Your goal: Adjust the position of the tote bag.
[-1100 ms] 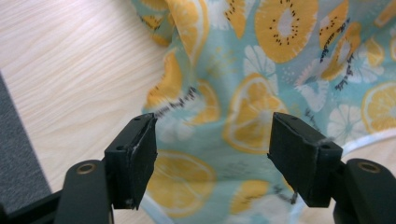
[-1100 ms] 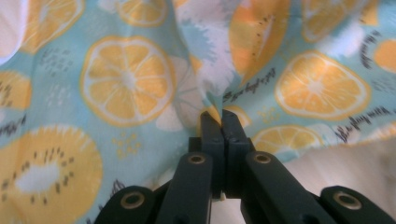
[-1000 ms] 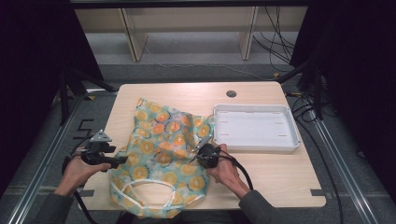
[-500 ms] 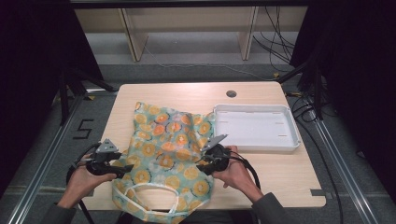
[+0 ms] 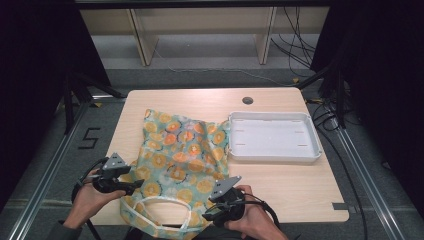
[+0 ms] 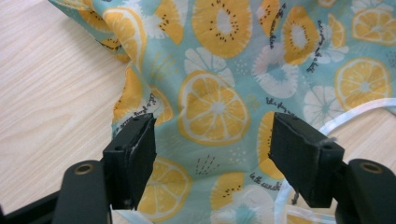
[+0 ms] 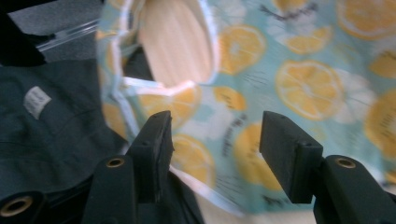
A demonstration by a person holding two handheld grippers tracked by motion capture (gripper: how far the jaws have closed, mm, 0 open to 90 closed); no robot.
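On the counter (image 5: pixel 280 195), left of the white tray (image 5: pixel 274 136), lies the bag (image 5: pixel 182 155), a pale blue cloth printed with orange slices. Its far edge lies level with the tray's far rim and its right edge touches the tray's left wall. Its near end, with the white handle (image 5: pixel 160 210) looped flat, hangs just over the counter's near edge.

Farther left of the tray, at the bag's left edge, the left claw (image 5: pixel 131 186) is held by a hand (image 5: pixel 90 200). Its jaws stand apart, released, over the cloth; in the left gripper view (image 6: pixel 212 154) the cloth lies between the jaws and is not pinched.

Nearer than the tray, at the bag's near right corner, the right claw (image 5: pixel 212 216) sits in the other hand (image 5: pixel 255 222). Its jaws have just been opening and now stand apart, released. In the right gripper view (image 7: pixel 215 149) the cloth's hem and handle loop lie beyond the jaws, nothing pressed between them, with dark fabric to the left
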